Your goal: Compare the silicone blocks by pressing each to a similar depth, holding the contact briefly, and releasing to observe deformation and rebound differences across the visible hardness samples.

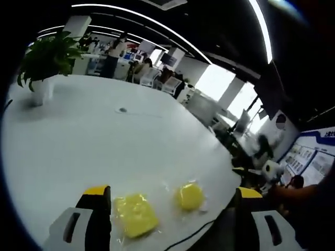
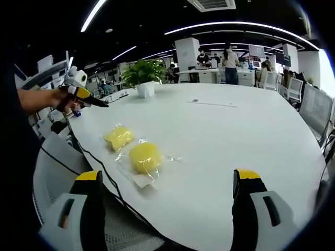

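On my left tool (image 1: 172, 209) the jaws stand wide apart with nothing between them, raised over the near edge of the white surface (image 1: 94, 141). Two yellow blocks lie there in clear wrap, near that edge: a squarish block (image 1: 135, 213) just beside the left jaw, and a round block (image 1: 189, 196) to its right, apart from it. A black cable (image 1: 193, 231) runs along the edge below them. Beyond them the surface lies open up to a plant (image 1: 46, 60) at the far left.

My right tool (image 2: 167, 206) is likewise spread wide and grips nothing, and hangs over the near edge. I see the squarish block (image 2: 119, 138) to the left, the round one (image 2: 145, 157) nearer, and the plant (image 2: 144, 73) far behind. At far left a hand (image 2: 49, 98) holds the other tool. Chairs (image 2: 316, 107) stand by the right edge.
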`<state>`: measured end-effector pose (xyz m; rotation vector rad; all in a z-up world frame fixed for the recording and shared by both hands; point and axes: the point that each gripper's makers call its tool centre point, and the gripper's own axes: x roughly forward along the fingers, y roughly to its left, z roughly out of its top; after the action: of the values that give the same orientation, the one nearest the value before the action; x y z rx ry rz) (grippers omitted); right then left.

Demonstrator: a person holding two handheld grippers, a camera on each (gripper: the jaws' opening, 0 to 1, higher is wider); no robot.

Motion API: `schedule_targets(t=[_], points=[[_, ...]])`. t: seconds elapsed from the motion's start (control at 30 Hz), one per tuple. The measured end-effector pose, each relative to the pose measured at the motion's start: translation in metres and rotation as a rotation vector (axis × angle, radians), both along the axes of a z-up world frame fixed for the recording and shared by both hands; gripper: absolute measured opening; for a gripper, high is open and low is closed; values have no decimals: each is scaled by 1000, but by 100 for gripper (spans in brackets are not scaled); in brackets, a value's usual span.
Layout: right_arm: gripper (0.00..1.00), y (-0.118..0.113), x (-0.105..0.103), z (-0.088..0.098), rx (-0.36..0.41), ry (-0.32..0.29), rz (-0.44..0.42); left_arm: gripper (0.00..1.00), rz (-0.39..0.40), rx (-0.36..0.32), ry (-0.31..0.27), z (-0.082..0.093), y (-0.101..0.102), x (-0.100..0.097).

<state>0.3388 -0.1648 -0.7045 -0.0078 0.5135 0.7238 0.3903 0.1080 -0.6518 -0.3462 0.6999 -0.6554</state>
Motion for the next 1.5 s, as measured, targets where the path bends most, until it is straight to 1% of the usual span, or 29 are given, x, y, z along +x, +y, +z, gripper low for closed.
schedule_targets(t=[0.07, 0.13, 0.2, 0.23, 0.27, 0.3, 0.33, 0.5, 0.63, 0.7, 0.73, 0.9, 1.1, 1.17, 1.27, 1.37, 1.43, 1.5], points=[[97, -1, 0, -1, 0, 1, -1, 100, -12, 5, 52, -8, -8, 1], [96, -2, 0, -1, 2, 2, -2, 100, -25, 8, 66, -13, -15, 5], [97, -2, 1, -1, 5, 2, -3, 100, -31, 14, 100, -20, -19, 6], [96, -3, 1, -1, 7, 1, -4, 100, -37, -4, 120, -22, -24, 7], [97, -4, 1, -1, 8, 0, -5, 100, -46, -32, 154, -24, -30, 5], [96, -4, 2, -1, 9, 0, -6, 100, -42, -47, 169, -25, -33, 7], [96, -5, 2, -1, 11, 1, -9, 100, -34, -53, 163, -26, -34, 10], [96, -8, 0, -5, 15, 11, -12, 100, -44, -73, 219, -41, -46, 15], [96, -9, 0, -5, 15, 16, -16, 99, -59, -64, 234, -49, -55, 19], [96, -9, 0, -5, 16, 17, -18, 99, -64, -73, 242, -52, -59, 21], [96, -9, -1, -6, 14, 18, -17, 98, -59, -82, 259, -56, -61, 22], [96, -9, -1, -5, 15, 23, -18, 97, -48, -101, 289, -65, -67, 27], [96, -10, 0, -7, 16, 23, -22, 95, -43, -110, 316, -77, -71, 27], [96, -11, 1, -7, 24, 27, -34, 93, -33, -125, 336, -80, -74, 27], [96, -9, -1, -8, 25, 29, -31, 91, -25, -135, 343, -85, -76, 30], [96, -7, -3, -9, 18, 31, -22, 86, -10, -155, 355, -88, -80, 32], [96, -7, -3, -7, 20, 29, -25, 81, -11, -161, 373, -92, -84, 33], [96, -8, -4, -7, 23, 30, -30, 74, -2, -156, 390, -97, -86, 34]])
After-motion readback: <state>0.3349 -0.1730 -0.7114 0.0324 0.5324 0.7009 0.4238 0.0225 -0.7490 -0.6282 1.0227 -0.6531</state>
